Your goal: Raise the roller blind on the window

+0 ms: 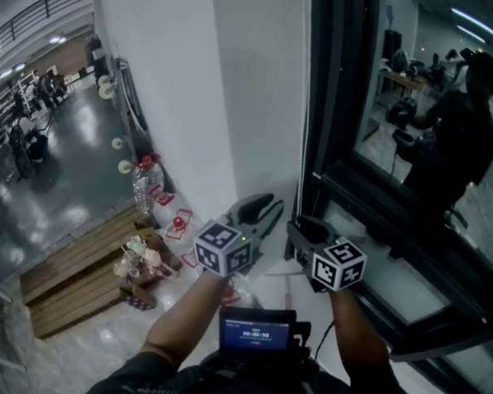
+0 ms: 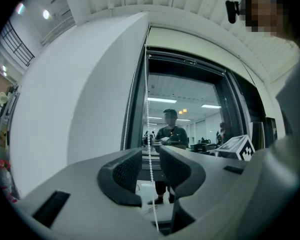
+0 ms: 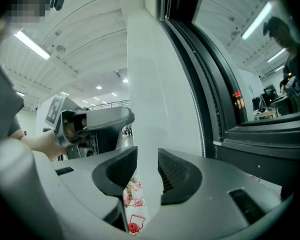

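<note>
Left gripper (image 2: pixel 151 156): jaws slightly apart; the blind's bead chain (image 2: pixel 148 126) hangs ungripped in the gap. Right gripper (image 3: pixel 147 166): jaws wide, empty. Best practice: close squarely on the beads, then draw straight down.

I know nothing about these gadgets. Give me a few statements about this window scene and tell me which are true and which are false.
1. The chain runs between the left gripper's jaws. True.
2. The right gripper is clamped on the chain. False: its jaws stand apart with nothing between them.
3. A bottle stands at the foot of the wall. True.
4. A blind covers the window. False: the glass in view is bare, and a person's figure shows in it.
</note>
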Available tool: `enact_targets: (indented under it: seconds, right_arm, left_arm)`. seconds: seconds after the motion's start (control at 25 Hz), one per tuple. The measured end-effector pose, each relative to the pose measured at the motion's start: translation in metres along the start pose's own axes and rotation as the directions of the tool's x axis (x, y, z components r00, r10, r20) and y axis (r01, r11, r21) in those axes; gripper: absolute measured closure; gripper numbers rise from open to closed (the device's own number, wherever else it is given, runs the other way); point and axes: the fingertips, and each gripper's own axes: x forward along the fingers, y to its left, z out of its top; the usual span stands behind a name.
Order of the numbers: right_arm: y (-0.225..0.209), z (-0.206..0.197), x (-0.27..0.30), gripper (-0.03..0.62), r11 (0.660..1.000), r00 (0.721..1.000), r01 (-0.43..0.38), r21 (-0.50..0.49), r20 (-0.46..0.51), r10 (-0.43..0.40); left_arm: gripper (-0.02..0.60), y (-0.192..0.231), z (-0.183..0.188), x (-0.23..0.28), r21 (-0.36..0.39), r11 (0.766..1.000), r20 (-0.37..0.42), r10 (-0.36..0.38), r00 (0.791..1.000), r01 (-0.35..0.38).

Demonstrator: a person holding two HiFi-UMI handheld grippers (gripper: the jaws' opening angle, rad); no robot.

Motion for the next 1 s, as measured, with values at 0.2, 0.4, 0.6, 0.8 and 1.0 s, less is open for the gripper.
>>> enact_targets:
  seconds: [0.2,0.4,0.6,0.8,1.0]
  right_arm:
    - [0.005,0.013,-0.007,0.448,1.000,1.000,0.002,-0.016,0.021,-0.001]
    - [0.005,0.023,-0.013,0.448,1.000,0.998,0.010,-0.010,0.056,-0.010]
    - [0.008,0.034,-0.020,0.474,1.000,0.997,0.012,-0.006,0.083,-0.011]
    - [0.014,0.039,-0.026,0.559,0.999,0.993,0.034,0.012,0.109,-0.035]
    - [0.032,0.033,-0.028,0.580,0.998,0.995,0.059,-0.025,0.087,-0.056]
  left_arm:
    - [0.486,0.016,-0.014,-0.021,0.021,0.996,-0.039,0.092,0.995,-0.091]
    - [0.504,0.017,-0.011,-0.034,0.013,0.996,-0.021,0.094,0.995,-0.093]
    - [0.562,0.017,-0.004,-0.047,0.025,0.994,-0.011,0.103,0.995,-0.103]
    - [0.584,0.006,0.003,-0.063,0.024,0.999,0.020,0.045,0.999,-0.045]
    - [0.584,0.000,-0.005,-0.076,0.055,0.998,-0.036,0.035,0.999,-0.033]
